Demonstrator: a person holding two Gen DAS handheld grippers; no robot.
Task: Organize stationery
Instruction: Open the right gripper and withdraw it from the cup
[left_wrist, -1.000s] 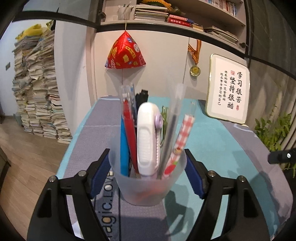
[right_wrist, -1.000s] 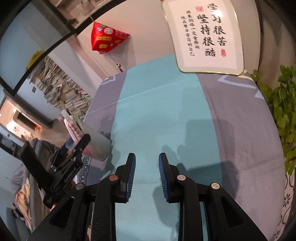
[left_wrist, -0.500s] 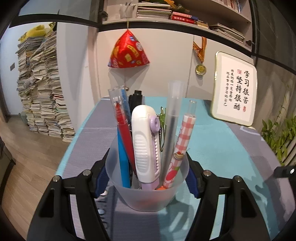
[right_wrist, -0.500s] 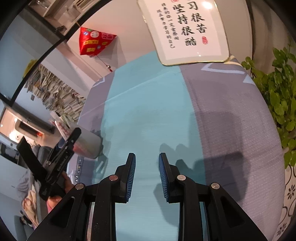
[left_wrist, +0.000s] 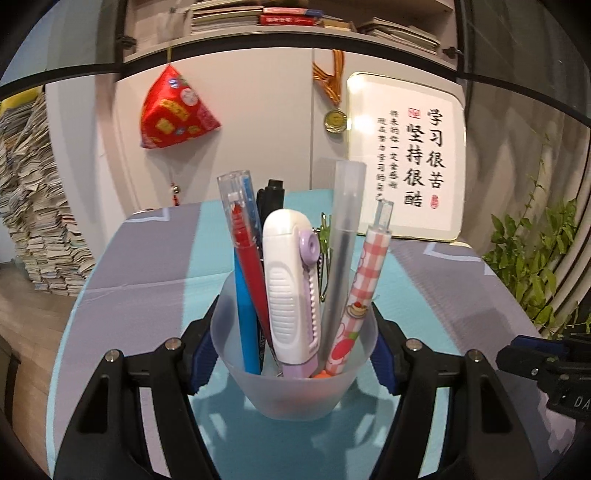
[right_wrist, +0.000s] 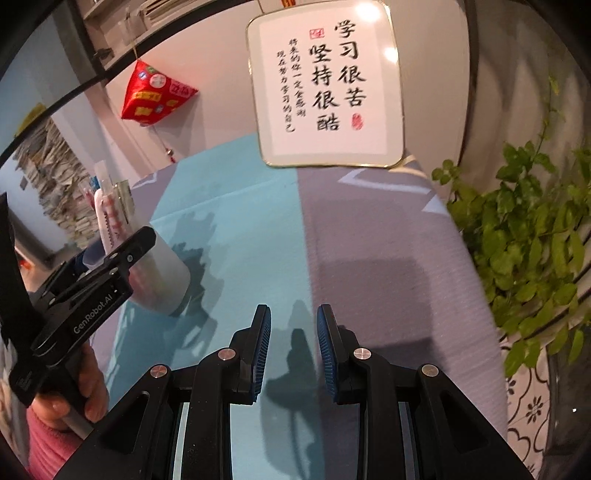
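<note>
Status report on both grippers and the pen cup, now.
Left gripper shut on pen cup. Right gripper open, empty. Tablecloth ahead bare.

Frosted plastic cup (left_wrist: 293, 384), matt cloth (left_wrist: 147, 266)

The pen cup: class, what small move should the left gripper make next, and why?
Probably lower the pen cup onto the mat and release. The left gripper clamps it, the pens are already inside, and the right gripper hangs empty over bare mat.

hidden: pen tips inside cup (left_wrist: 295, 387) | cut off: plant (right_wrist: 535, 236)
</note>
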